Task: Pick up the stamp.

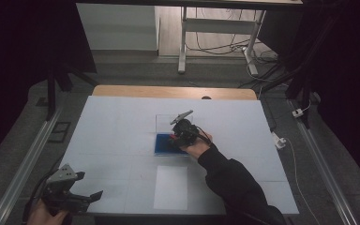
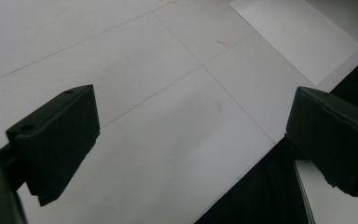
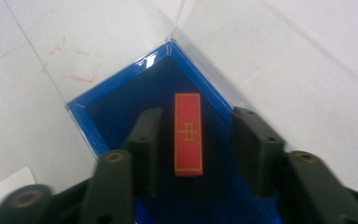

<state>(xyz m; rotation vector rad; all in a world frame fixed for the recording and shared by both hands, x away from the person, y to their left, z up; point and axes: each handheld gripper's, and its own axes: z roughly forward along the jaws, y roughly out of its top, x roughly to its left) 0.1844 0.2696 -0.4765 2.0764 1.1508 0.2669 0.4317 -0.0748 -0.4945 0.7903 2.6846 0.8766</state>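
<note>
A red oblong block [image 3: 188,133] with a gold mark lies flat on the dark blue lining of an open blue box [image 3: 121,88]. My right gripper [image 3: 196,114] points down into the box with one jaw on each side of the block. A gap shows on both sides, so the pads do not touch it. In the high view the right gripper [image 1: 182,133] hangs over the blue box [image 1: 163,144] at mid-table, and the box's clear lid [image 1: 165,123] stands up behind it. My left gripper [image 1: 82,197] rests open at the near left corner, its jaws [image 2: 193,107] wide apart over bare table.
A white sheet of paper [image 1: 171,187] lies near the front edge, also seen from the left gripper as a white sheet [image 2: 298,37]. The white table [image 1: 122,122] has a wooden strip at its far edge. Faint red marks [image 3: 74,65] stain the surface beside the box.
</note>
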